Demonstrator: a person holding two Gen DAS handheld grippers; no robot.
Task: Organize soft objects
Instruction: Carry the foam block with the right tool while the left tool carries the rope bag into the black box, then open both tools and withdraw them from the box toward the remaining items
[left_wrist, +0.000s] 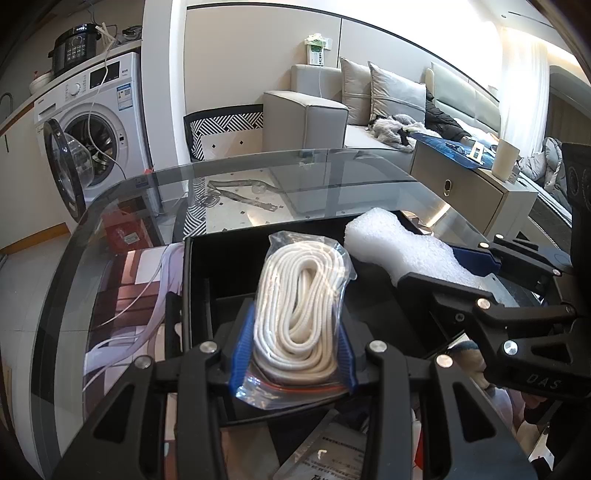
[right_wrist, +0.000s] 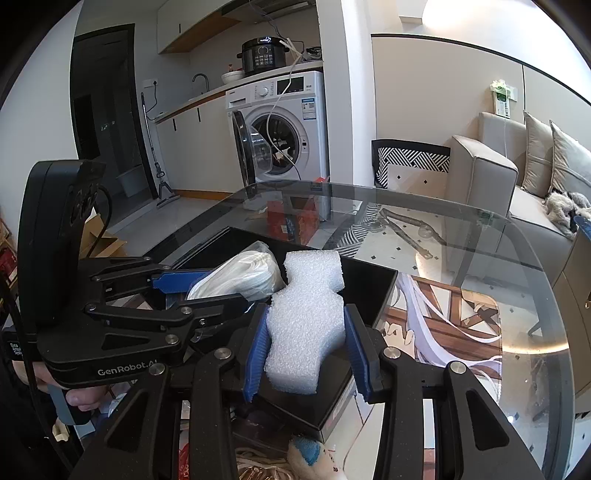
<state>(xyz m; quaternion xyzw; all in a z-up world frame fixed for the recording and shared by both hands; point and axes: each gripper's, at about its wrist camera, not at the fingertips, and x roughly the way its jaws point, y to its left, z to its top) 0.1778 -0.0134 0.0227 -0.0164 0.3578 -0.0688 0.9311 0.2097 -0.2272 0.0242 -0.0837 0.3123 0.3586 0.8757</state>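
My left gripper is shut on a clear bag of coiled white rope and holds it over a black open box on the glass table. My right gripper is shut on a white foam block over the same box. The foam block also shows in the left wrist view, with the right gripper at its near end. The bagged rope also shows in the right wrist view, held by the left gripper.
The round glass table carries the box; its rim curves left and far. A washing machine with its door open stands beyond. A grey sofa and a cabinet stand at the right. Papers and a plush toy lie below the grippers.
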